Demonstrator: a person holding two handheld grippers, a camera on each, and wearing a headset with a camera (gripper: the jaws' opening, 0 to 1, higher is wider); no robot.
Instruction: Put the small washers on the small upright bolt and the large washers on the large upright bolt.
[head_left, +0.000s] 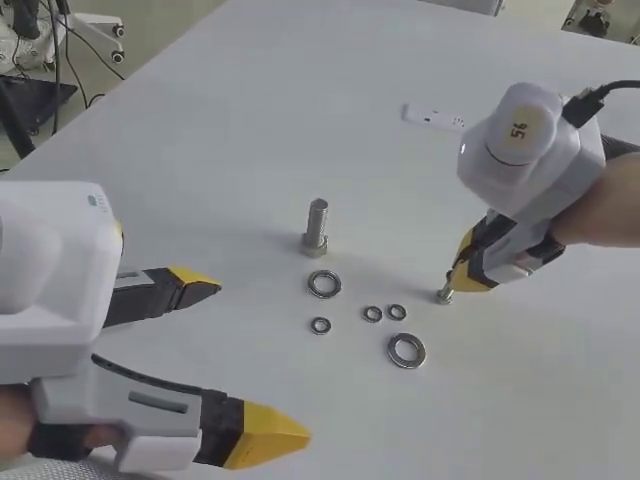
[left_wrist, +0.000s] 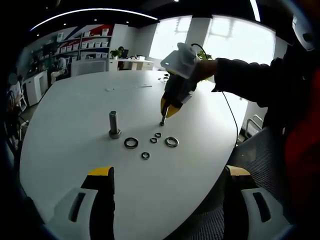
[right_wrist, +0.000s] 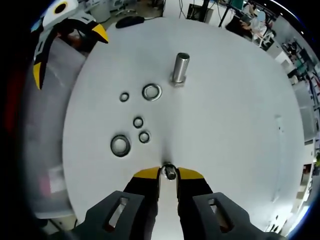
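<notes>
The white desk (head_left: 200, 150) carries everything. At its near edge the left gripper (head_left: 250, 360) hangs with its jaws spread wide and nothing between them, well apart from the parts. The right gripper (head_left: 455, 283) points down at the desk, its yellow tips pinched narrow on the small bolt (head_left: 444, 294), which stands upright on the surface. The large bolt (head_left: 317, 225) stands upright on its head, apart from both grippers. The large washers (head_left: 324, 284) lie flat, one near the large bolt's base and one nearer the person. The three small washers (head_left: 372, 314) lie flat between them, beside the right gripper's tips.
</notes>
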